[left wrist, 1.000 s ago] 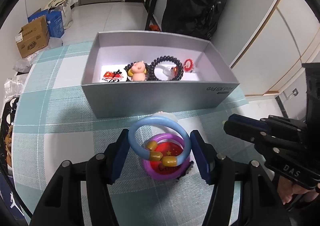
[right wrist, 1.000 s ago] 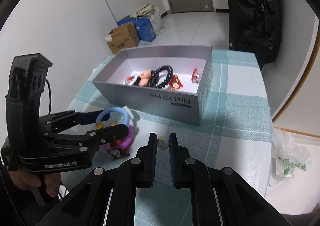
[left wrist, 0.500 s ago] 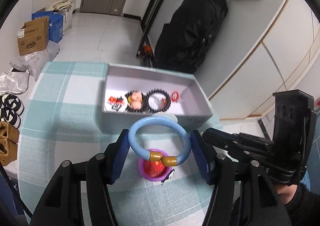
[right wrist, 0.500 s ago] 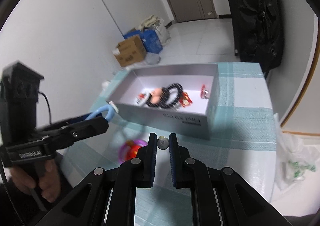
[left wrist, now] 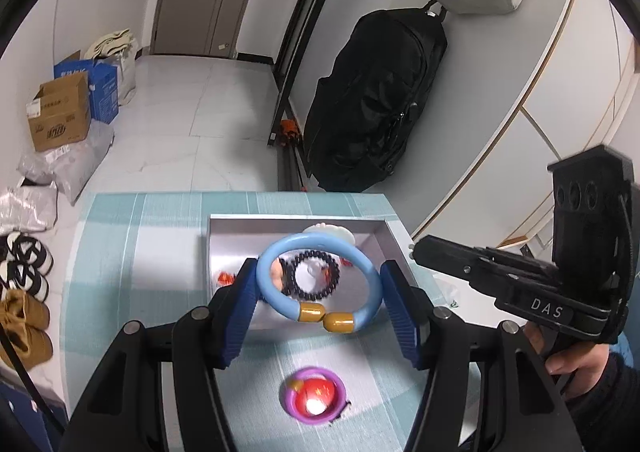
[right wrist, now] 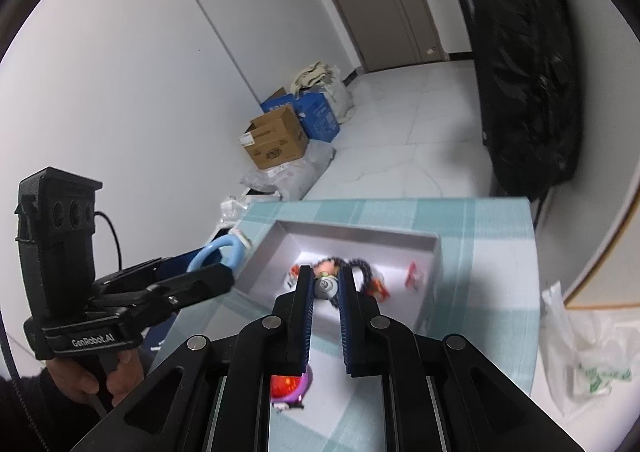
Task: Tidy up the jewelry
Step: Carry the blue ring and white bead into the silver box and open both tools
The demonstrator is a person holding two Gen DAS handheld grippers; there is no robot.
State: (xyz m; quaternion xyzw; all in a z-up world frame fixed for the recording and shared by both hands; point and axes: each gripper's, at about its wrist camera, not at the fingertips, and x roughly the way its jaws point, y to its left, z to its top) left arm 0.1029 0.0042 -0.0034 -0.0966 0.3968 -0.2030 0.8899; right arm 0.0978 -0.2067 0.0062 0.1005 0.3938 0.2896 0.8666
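Left tongs (left wrist: 318,292) clamp a light blue bangle (left wrist: 316,280) with two gold beads at its near edge, held above the desk (left wrist: 120,272) with its far arc over the near part of the open grey box (left wrist: 394,248). Through the ring: a black bead bracelet (left wrist: 316,276) lying in the box, part covered by the bangle's arc; a pinkish figure and small red bits beside it are blurred and half hidden, not identifiable. A white piece at the bangle's far edge is only partly seen. On the checked teal cloth, near side, lies a purple ring (left wrist: 314,400) around something red with a bright glare spot; detail washed out. Right tongs (right wrist: 324,288) nearly closed, pinching a small silver-grey round item (right wrist: 325,287), too small and blurred to name. From the right wrist view the box contents sit behind those fingers, smeared by motion: dark beads, a red piece at the right end. The purple ring shows there only as a sliver below the left finger. That view shows the left tool from the side, its handle in a hand (right wrist: 86,380), bangle jutting out at the box's left end; the left wrist view shows the right tool at far right, hand (left wrist: 576,362) and dark sleeve cut by the frame edge. Floor beyond: cardboard box (left wrist: 60,118), black bag (left wrist: 376,108).
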